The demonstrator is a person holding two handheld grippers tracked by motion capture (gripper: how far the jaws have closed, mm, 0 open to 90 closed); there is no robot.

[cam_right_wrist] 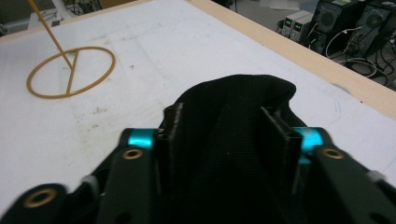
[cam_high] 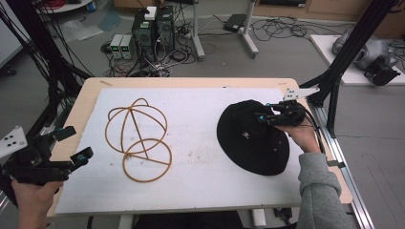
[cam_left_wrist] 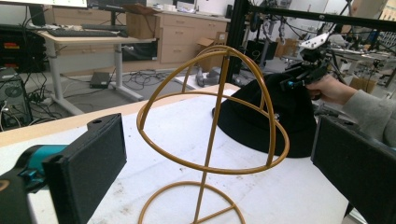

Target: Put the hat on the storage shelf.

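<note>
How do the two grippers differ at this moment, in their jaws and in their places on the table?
The left gripper is open and holds nothing; the right gripper is shut on the black hat. The left hangs at the table's near left edge; the right is over the hat. A hand holds each.

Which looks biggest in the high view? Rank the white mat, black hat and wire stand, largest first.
1. white mat
2. black hat
3. wire stand, close to the hat in spread, so their order is unsure.
</note>
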